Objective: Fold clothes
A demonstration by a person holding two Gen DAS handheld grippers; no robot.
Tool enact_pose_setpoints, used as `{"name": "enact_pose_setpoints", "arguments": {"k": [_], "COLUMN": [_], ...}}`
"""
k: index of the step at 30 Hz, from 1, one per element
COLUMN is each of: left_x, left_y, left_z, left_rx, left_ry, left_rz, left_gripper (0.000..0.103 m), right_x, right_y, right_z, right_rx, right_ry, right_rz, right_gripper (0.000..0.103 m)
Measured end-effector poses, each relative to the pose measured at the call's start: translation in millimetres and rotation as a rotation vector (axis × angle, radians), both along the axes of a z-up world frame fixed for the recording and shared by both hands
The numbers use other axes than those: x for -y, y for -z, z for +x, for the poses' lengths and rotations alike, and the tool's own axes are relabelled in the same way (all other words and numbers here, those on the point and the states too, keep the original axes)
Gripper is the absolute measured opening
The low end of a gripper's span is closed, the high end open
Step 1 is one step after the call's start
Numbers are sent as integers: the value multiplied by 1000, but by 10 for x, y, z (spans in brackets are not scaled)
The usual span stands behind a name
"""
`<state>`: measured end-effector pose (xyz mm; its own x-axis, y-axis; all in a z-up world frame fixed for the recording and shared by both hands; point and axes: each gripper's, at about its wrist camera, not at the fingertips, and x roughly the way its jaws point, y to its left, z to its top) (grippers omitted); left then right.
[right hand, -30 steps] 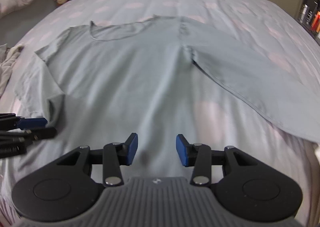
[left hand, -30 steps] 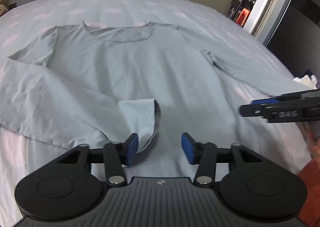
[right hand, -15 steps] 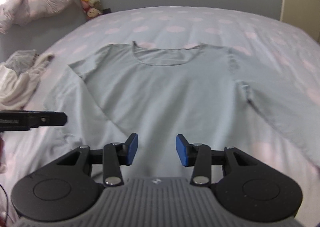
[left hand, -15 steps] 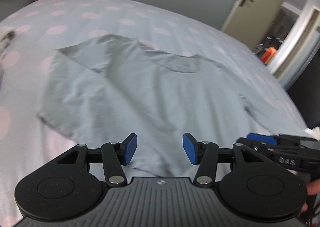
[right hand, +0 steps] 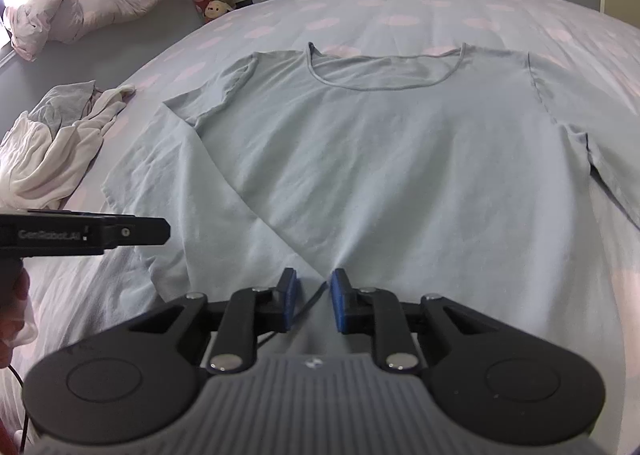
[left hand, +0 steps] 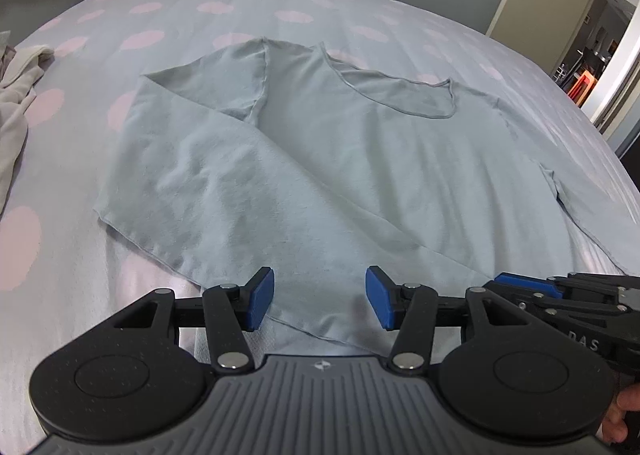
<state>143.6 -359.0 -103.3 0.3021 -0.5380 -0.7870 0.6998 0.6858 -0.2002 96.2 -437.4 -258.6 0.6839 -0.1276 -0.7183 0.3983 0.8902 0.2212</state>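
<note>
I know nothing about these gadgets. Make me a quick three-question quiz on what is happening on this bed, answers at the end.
1. True or false: the pale blue long-sleeved cotton shirt lies flat with one sleeve folded across its front.
2. Which blue-padded black gripper has its jaws set wide apart? A) left gripper B) right gripper
3. Fill in: the crumpled white and grey clothes lie on the grey bedsheet with pink dots, on the shirt's ____ side in the right wrist view.

Key: 1 true. 2 A; the right gripper's jaws have just been closing, with the shirt's lower hem between them. 3 left.
</note>
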Motion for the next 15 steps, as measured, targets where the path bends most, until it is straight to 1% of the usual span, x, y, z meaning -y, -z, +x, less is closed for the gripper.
{"name": "enact_pose_setpoints", "arguments": {"k": [2,5,8,10,13,14,15], "left_x": [-15,-36,-44,-58,-70,-76,-85], "left_y": [-5,-19,-31,-27,-40,-49,-58], "left_z": [7,-1,-2,10,32,32,34], "left_rx": [-3,-2,-1,-4,-12,-10,-7], "left_ry": [-2,1,-2,-14,-26,-28,-30], "left_rz": [-6,-10,-7,-1,-8,-9,-12], "left_gripper": [49,49,49,49,49,49,49], "right_x": [-11,-8,-44,-73,-75,-71,-61], "right_y": [-3,14,0,-27,3,16,24], "right_z": [9,28,23,-12,-20,-16,-15], "right_rx": [-1,-9,-5,13,14,14,17], "right_ry": [-6,-9,-4,-14,-7,1,12], "right_rz": [-4,2,3,32,87,90,98], "right_gripper": [19,21,21,19,19,17,10]}}
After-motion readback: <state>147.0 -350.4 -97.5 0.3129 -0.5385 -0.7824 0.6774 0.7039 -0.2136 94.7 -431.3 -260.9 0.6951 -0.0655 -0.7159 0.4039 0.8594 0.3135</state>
